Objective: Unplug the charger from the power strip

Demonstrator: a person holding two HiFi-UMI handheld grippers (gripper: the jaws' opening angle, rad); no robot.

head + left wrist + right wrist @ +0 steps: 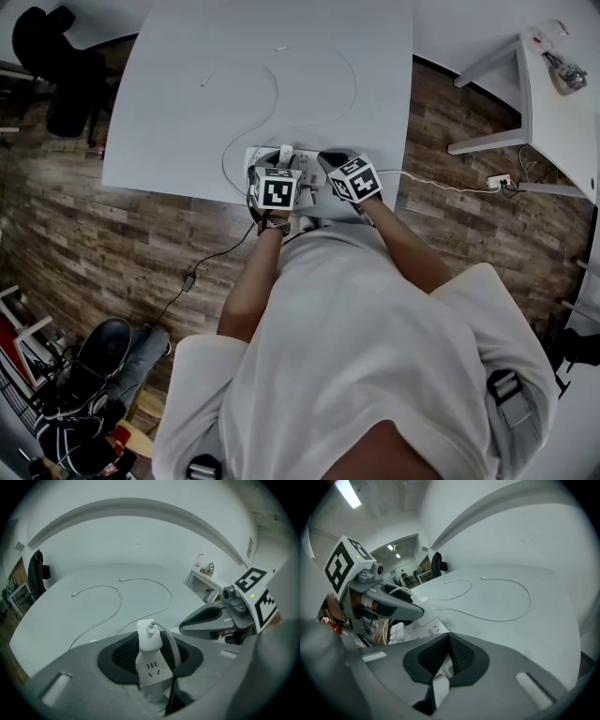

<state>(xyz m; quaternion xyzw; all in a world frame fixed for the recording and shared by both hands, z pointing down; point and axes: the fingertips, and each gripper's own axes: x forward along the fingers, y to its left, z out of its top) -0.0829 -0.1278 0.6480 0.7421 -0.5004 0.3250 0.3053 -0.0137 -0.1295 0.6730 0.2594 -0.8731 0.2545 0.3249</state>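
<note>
A white power strip (309,178) lies at the near edge of the white table (178,112). The white charger (286,152) stands plugged into it, and its thin cable (323,117) loops across the table. In the left gripper view the charger (150,637) sits between the pads of my left gripper (150,645), which is shut on it above the strip's socket face (152,670). To its right, my right gripper (334,164) rests on the strip. In the right gripper view its pads (461,654) meet, shut on a white piece of the strip (440,686).
A black chair (56,66) stands at the table's far left. A white side table (562,122) is at the right, with a plug and cord (500,181) on the wooden floor beside it. A black cord (202,267) runs off the near edge. Another person (94,375) sits at lower left.
</note>
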